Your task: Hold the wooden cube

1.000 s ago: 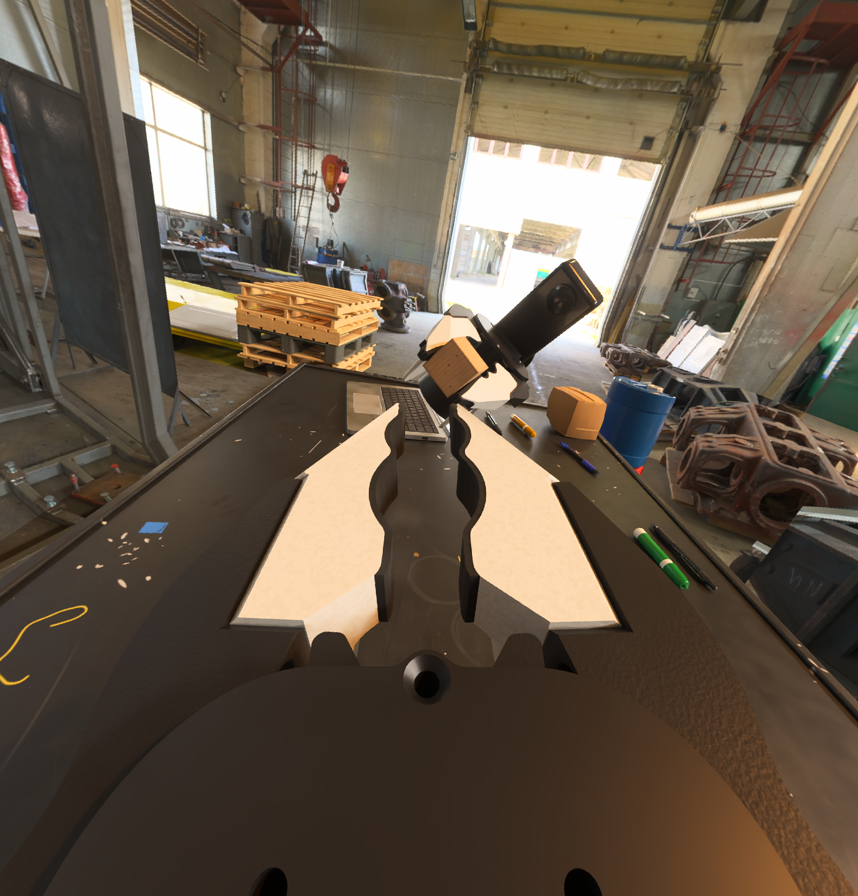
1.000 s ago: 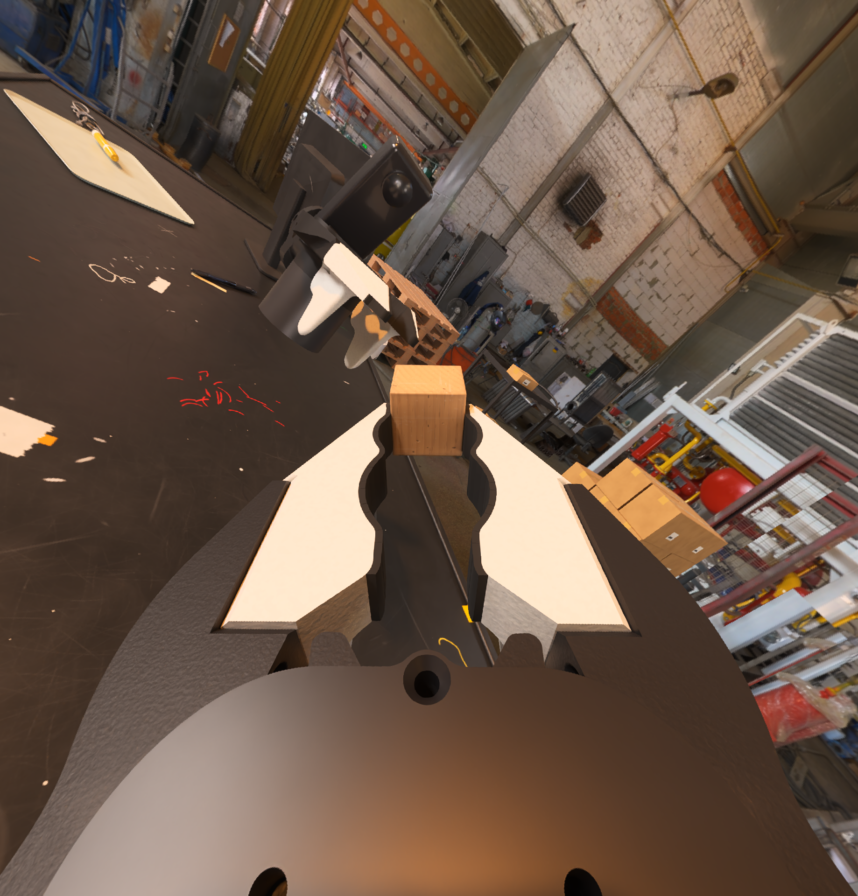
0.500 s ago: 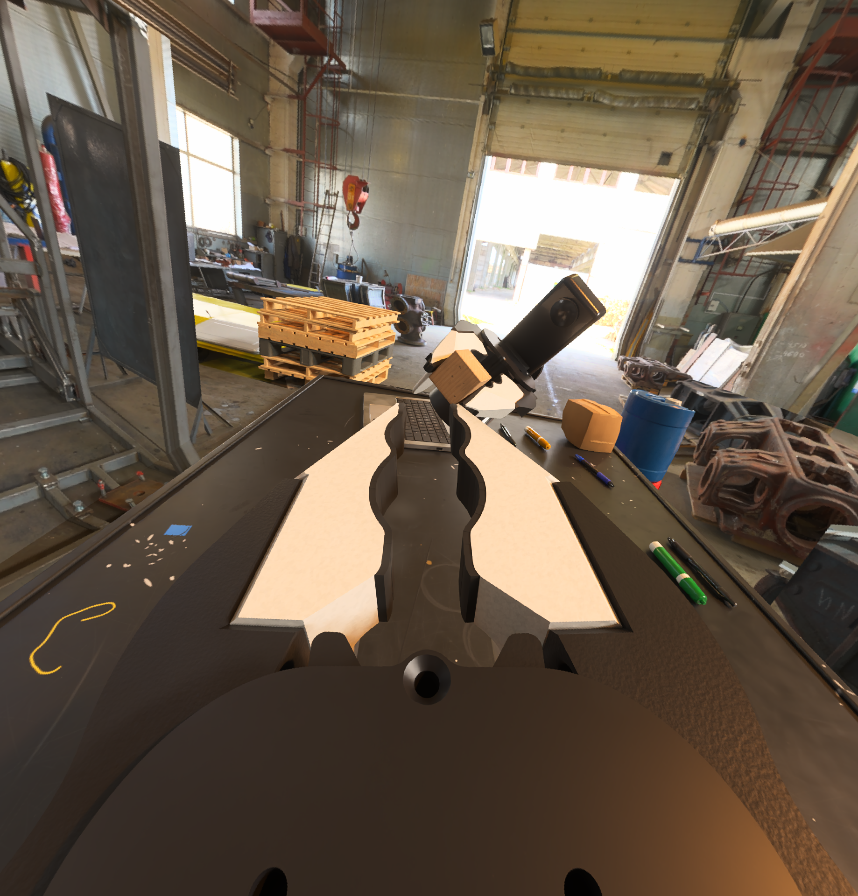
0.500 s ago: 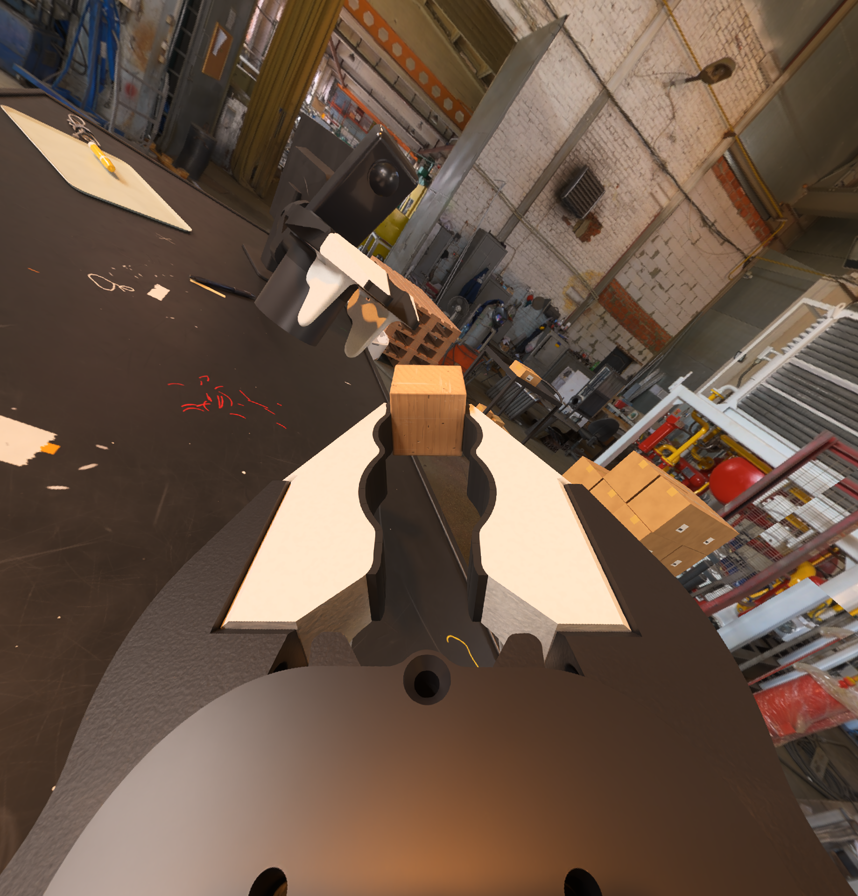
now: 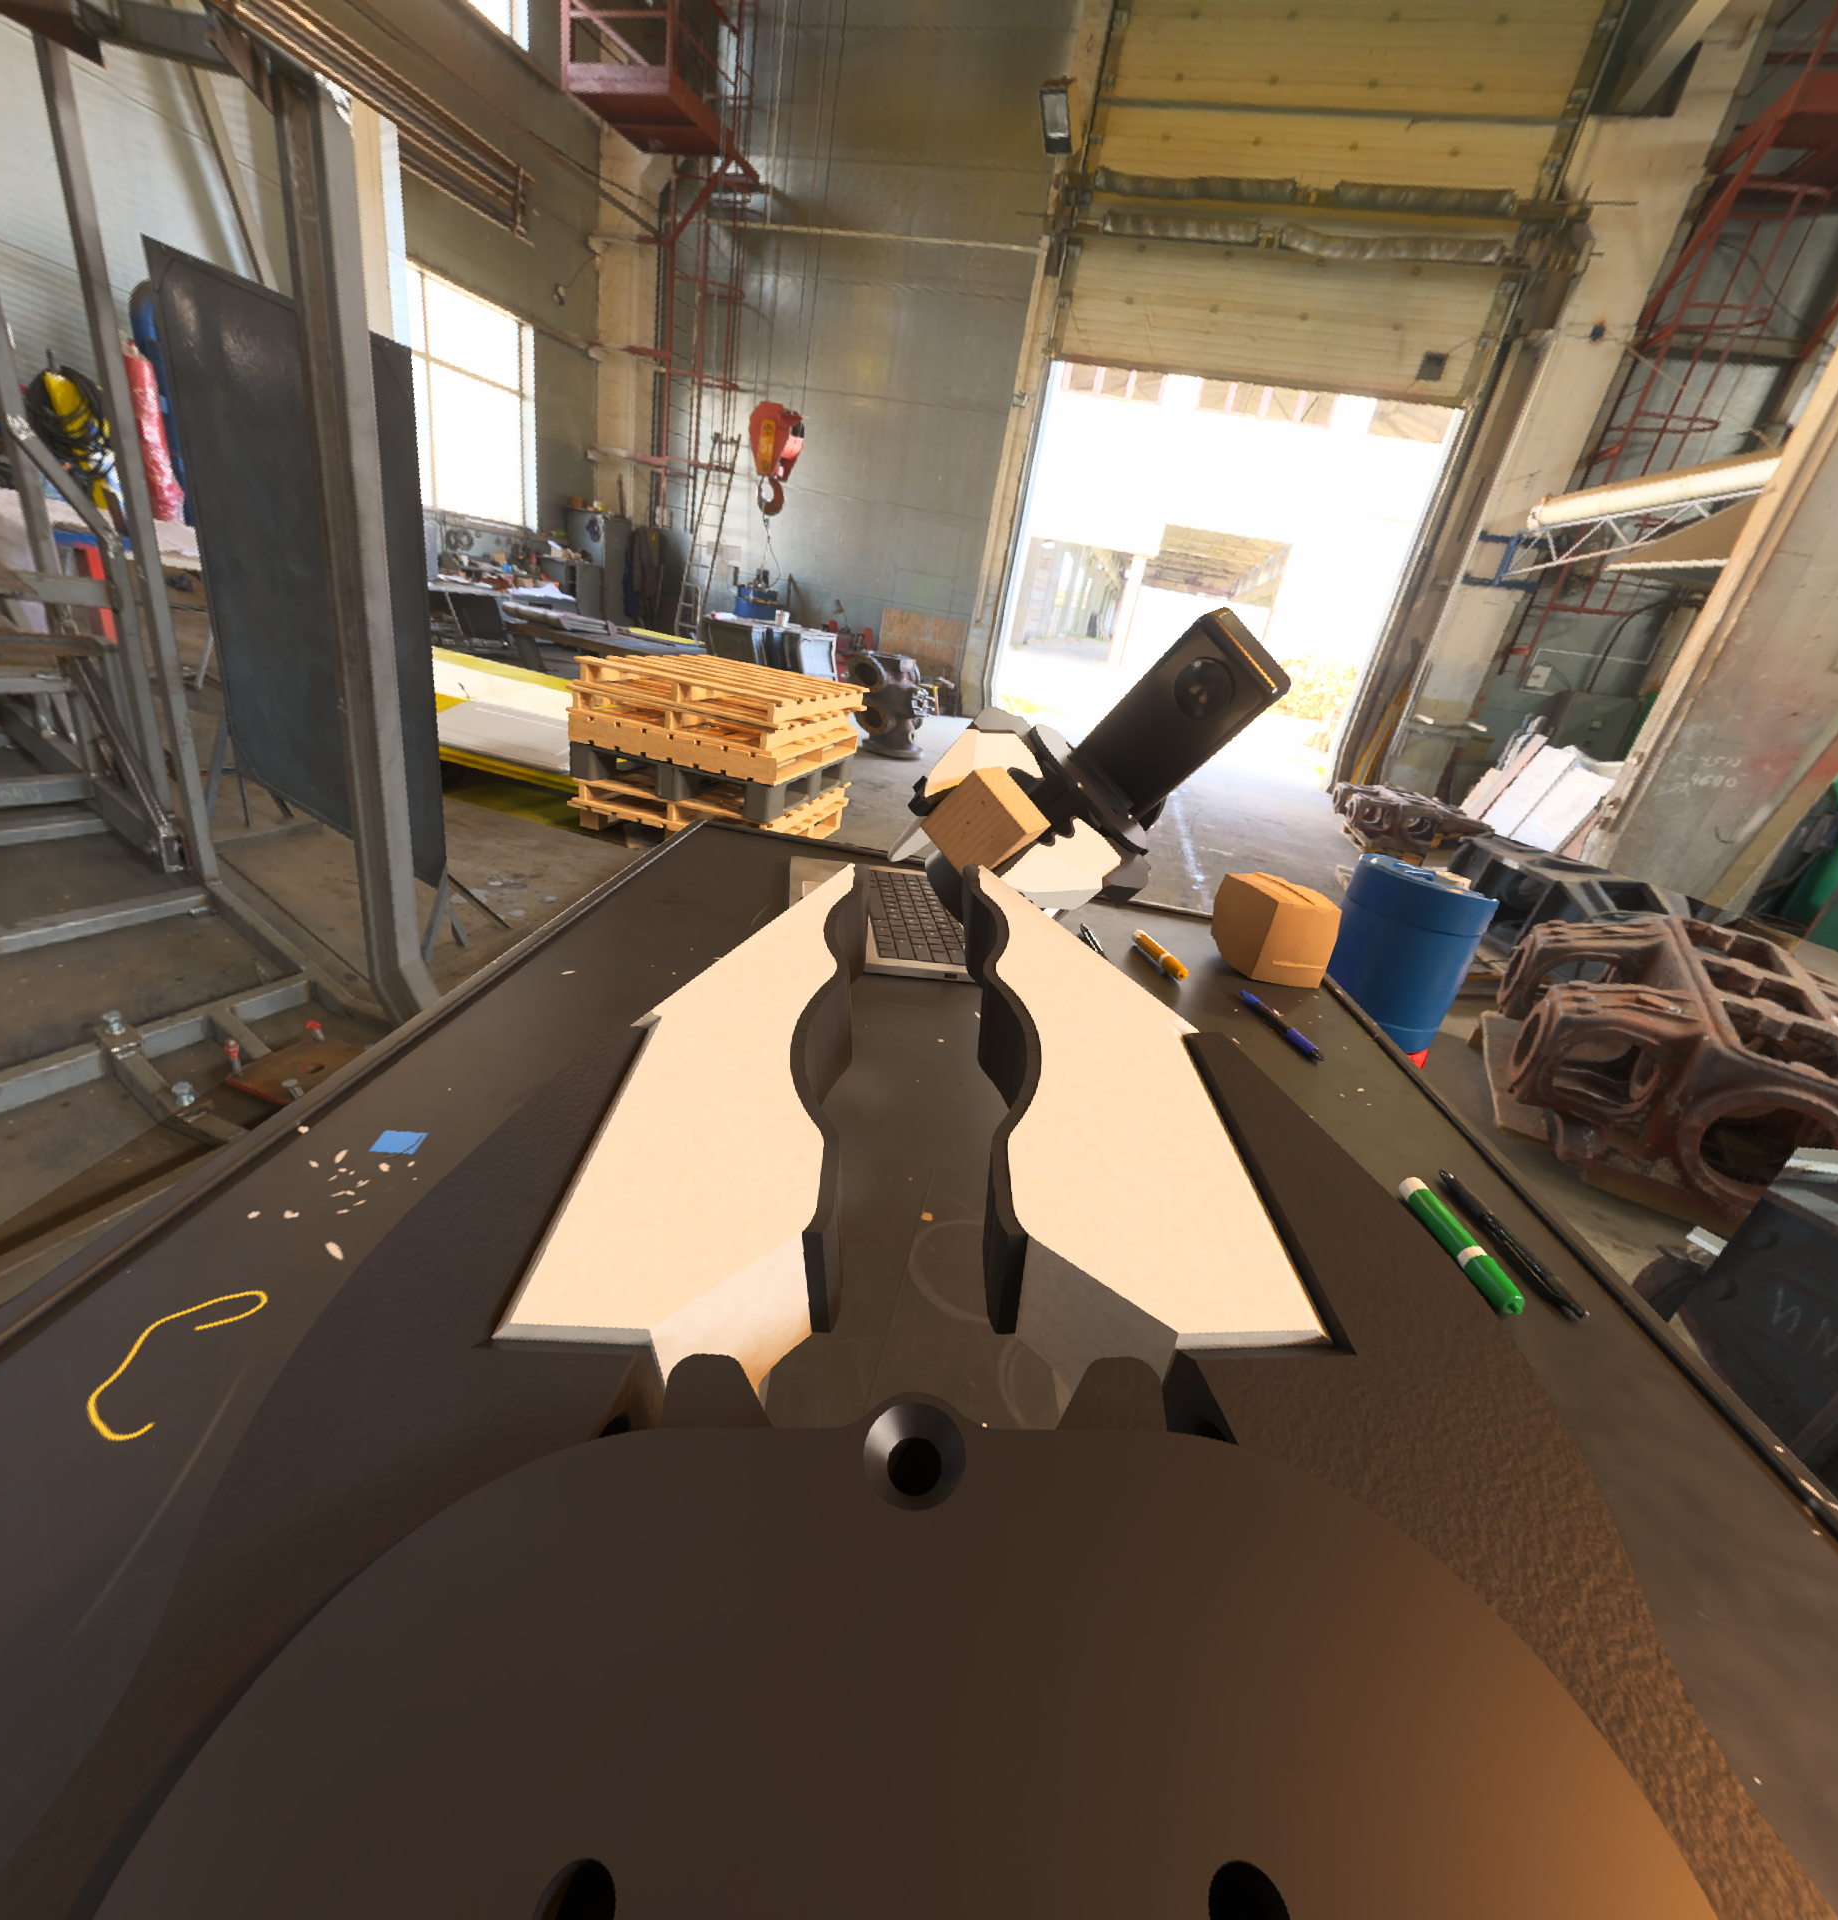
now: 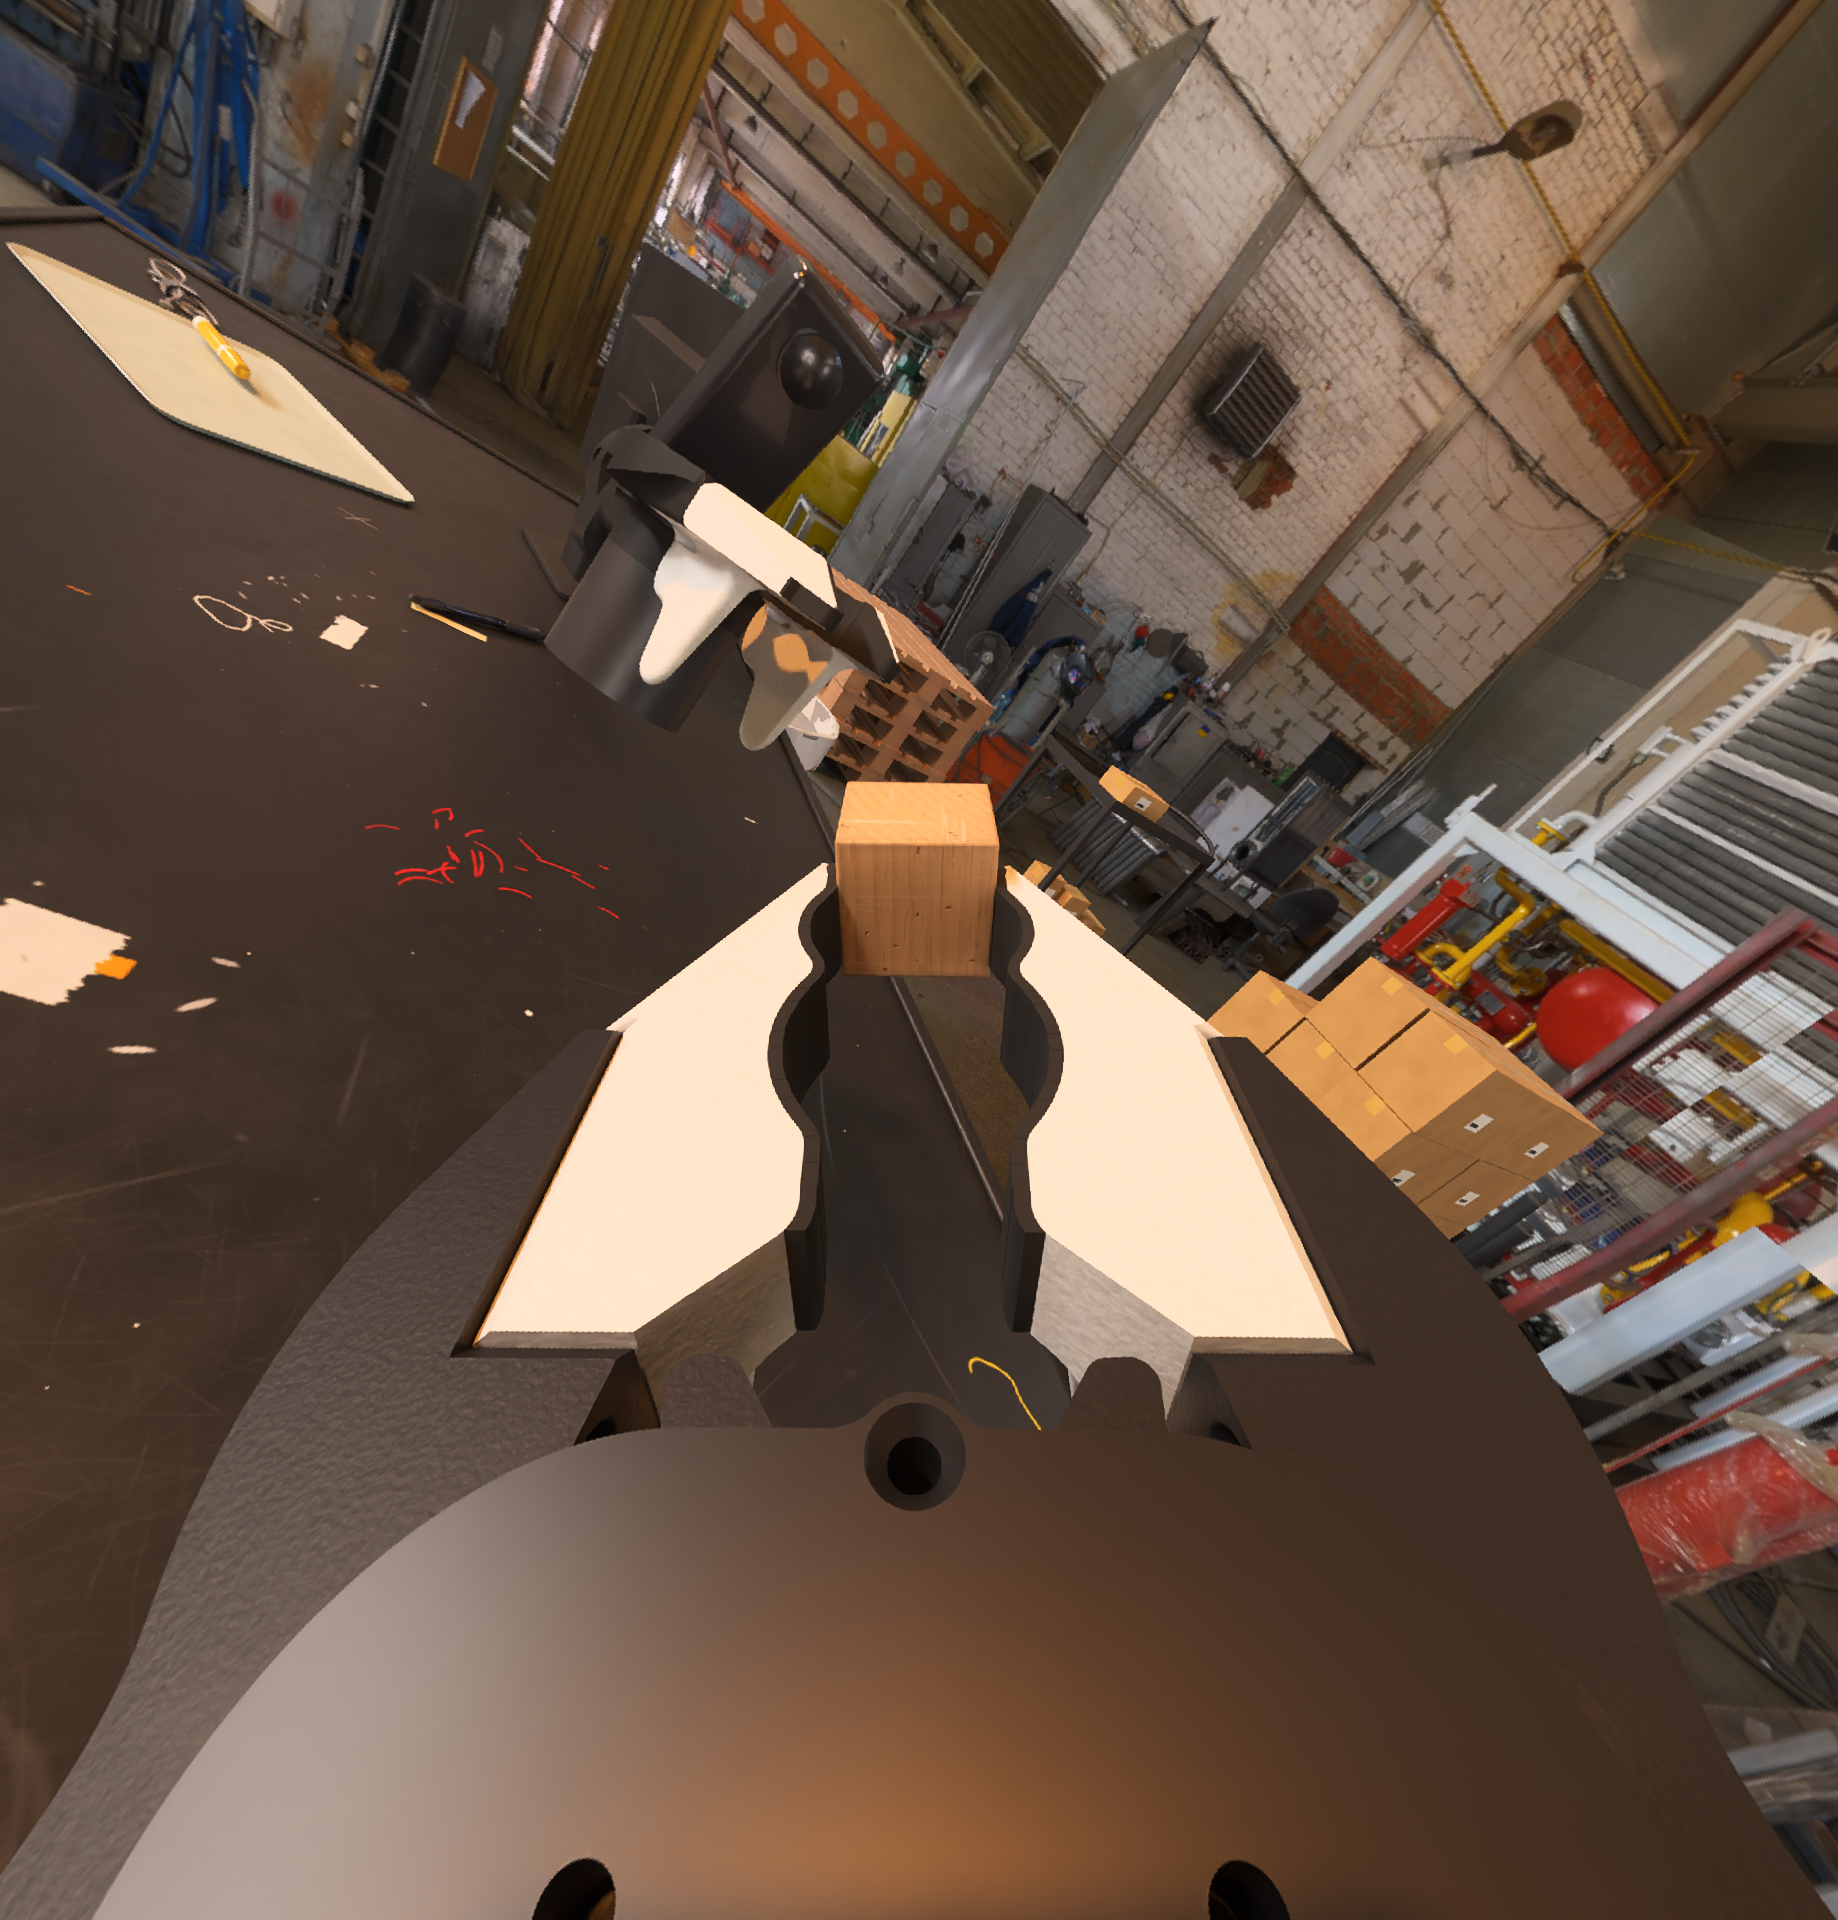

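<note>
Wooden cube point(image 6: 915, 881): light tan, visible grain, square faces, center frame in right wrist view, clamped btwn tips of right gripper point(image 6: 915, 914); left gripper point(image 5: 915, 914) spread apart w/ nothing btwn fingers

Daylight pours in through the big open roller doorway point(image 5: 1216, 540) in the left wrist view, totally blown out to white there, plus a softer tall side window point(image 5: 473, 410). The cream-coloured flat finger pads point(image 5: 707, 1132) catch it bright, and the dark matte tabletop point(image 5: 458, 1226) stays dim with soft shadows. Right wrist view is evenly lit, everything sharp. Strong wide-angle bending near the edges of both, walls and beams leaning
</note>
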Available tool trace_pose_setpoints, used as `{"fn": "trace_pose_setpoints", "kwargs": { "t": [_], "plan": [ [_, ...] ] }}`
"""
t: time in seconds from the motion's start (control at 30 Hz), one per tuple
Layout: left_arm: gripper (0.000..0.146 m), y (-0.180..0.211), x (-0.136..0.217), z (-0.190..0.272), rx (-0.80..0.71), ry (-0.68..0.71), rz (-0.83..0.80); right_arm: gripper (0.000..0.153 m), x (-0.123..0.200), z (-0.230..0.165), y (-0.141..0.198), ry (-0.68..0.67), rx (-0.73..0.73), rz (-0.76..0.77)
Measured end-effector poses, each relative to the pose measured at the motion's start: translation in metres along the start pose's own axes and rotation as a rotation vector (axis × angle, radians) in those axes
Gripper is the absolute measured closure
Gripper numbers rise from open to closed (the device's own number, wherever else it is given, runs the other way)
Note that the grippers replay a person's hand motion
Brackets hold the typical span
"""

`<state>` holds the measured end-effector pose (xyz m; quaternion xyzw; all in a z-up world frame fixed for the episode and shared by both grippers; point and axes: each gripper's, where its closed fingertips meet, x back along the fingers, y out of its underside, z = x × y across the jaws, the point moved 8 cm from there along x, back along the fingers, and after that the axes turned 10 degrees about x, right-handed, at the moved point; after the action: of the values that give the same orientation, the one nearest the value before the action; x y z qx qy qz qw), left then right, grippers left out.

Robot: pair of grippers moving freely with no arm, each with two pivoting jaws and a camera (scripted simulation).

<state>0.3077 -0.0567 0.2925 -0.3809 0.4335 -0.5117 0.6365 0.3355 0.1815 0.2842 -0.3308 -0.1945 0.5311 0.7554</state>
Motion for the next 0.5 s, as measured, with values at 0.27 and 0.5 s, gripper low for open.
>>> {"fn": "trace_pose_setpoints", "kwargs": {
  "t": [0.27, 0.5],
  "plan": [
    [0.128, -0.001, 0.002, 0.0, 0.0, -0.004, 0.01, 0.125, -0.001, 0.001, 0.002, 0.0, -0.015, 0.003],
    [0.129, 0.003, -0.002, -0.012, 0.013, -0.065, 0.035, 0.125, -0.011, 0.001, 0.012, -0.02, -0.182, 0.087]
  ]
}}
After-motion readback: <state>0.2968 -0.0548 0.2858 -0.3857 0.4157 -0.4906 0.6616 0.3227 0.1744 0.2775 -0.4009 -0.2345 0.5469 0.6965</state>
